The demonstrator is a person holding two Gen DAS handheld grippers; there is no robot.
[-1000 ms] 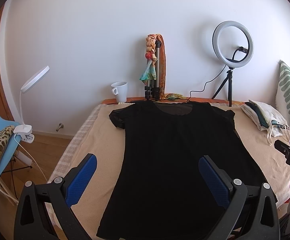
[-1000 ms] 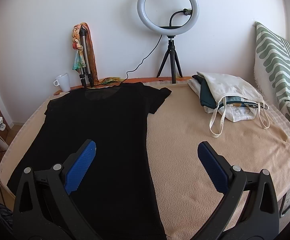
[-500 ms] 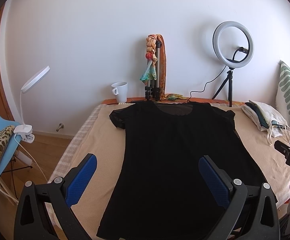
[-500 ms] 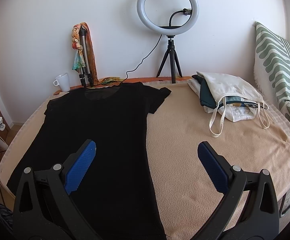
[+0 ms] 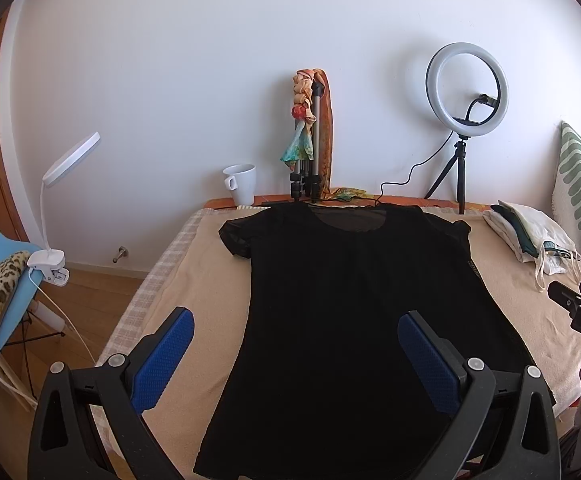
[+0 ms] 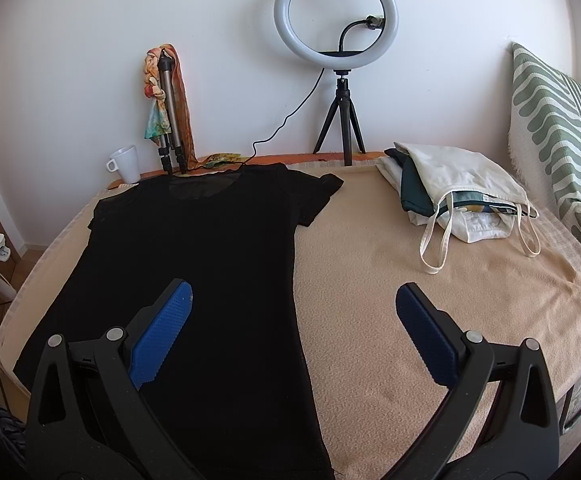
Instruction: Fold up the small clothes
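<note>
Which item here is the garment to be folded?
On the beige blanket covering the bed, left of the pile of cream tote bags, a black T-shirt lies spread flat, neckline toward the wall. It is the only dark, unfolded piece.

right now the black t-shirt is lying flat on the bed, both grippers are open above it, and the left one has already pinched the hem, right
Not quite. In the left wrist view the left gripper holds nothing: its jaws stand wide apart above the black t-shirt. The shirt does lie flat on the bed, and the right gripper is open too.
</note>
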